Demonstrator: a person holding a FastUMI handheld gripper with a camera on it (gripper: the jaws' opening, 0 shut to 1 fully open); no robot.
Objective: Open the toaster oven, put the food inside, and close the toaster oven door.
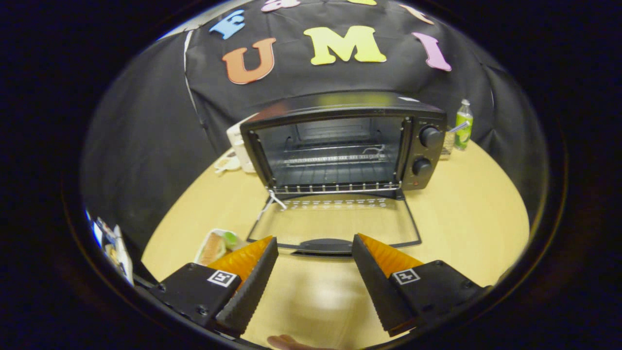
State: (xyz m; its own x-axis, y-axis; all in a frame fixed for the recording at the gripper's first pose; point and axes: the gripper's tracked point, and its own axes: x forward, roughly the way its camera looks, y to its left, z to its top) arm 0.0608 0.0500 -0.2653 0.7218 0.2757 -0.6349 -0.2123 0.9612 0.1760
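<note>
Oven door is already flat down, so next up is the food. I'd swing the gripper left and come in low so the tray doesn't tip. Fingers are spread wide, holding nothing. Food sits at about 9 o'clock off the left fingertip, oven at 12.
</note>
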